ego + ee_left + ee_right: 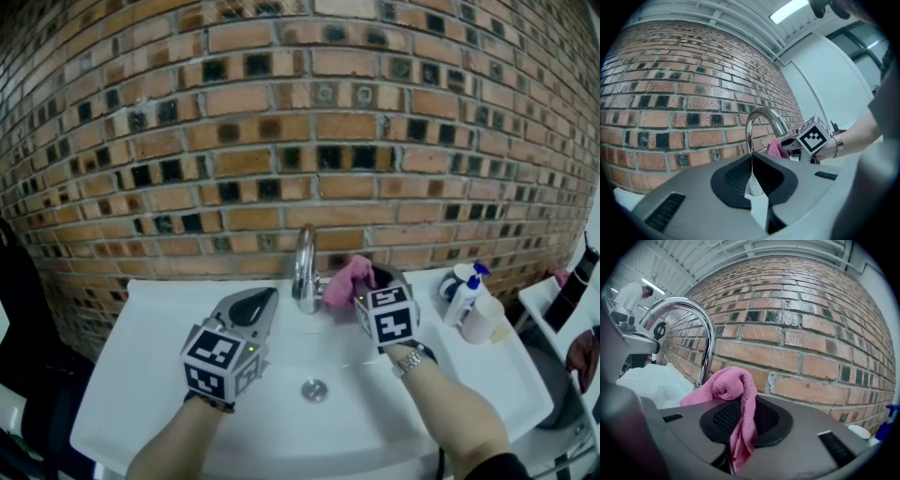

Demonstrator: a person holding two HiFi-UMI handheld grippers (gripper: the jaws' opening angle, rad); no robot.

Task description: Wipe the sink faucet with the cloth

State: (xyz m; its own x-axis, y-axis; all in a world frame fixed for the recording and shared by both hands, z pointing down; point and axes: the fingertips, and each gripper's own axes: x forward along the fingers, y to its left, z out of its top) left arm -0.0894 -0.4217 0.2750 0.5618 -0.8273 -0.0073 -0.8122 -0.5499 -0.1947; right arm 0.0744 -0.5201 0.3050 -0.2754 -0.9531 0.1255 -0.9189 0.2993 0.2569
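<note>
A chrome gooseneck faucet (pixel 304 272) rises at the back of the white sink (pixel 150 375), in front of a brick wall. My right gripper (pixel 367 278) is shut on a pink cloth (pixel 345 281), which bunches out of the jaws just right of the faucet's stem. In the right gripper view the pink cloth (pixel 736 399) hangs between the jaws with the faucet (pixel 705 341) close to its left. My left gripper (pixel 267 302) hovers over the basin left of the faucet, shut and empty; in the left gripper view the faucet (pixel 757 129) stands straight ahead.
The drain (pixel 314 390) lies in the basin below the faucet. A blue-topped spray bottle (pixel 466 292) and a white cup (pixel 487 319) stand on the sink's right rim. A white rack (pixel 553 314) with dark things stands further right.
</note>
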